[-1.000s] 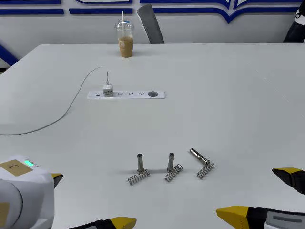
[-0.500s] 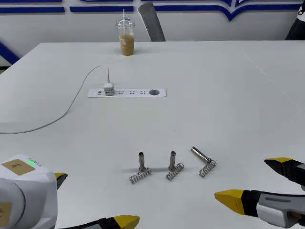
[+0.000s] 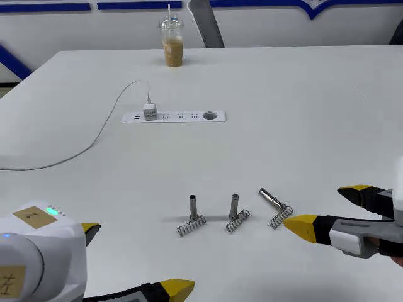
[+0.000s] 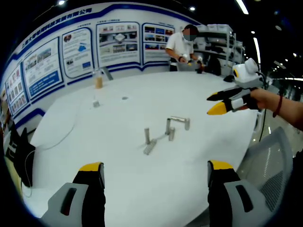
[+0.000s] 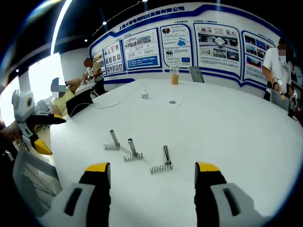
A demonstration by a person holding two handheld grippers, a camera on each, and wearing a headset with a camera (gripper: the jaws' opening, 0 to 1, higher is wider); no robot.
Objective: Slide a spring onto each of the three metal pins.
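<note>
Three short metal pins stand in a row on the white table: left pin and middle pin upright, right pin leaning over. A spring lies at each pin's foot: left spring, middle spring, right spring. My right gripper is open, its near yellow fingertip just right of the right spring, not touching it. In the right gripper view the gripper holds nothing, with the right pin ahead. My left gripper is open and holds nothing at the table's near left.
A white power strip with a plugged charger and a cable lies mid-table. A drink cup stands at the far edge beside a chair back. People stand behind the table in both gripper views.
My right gripper has come forward and left, closer to the right spring. The head camera has tilted, shifting the whole scene. Pins, springs and the left gripper have not moved.
</note>
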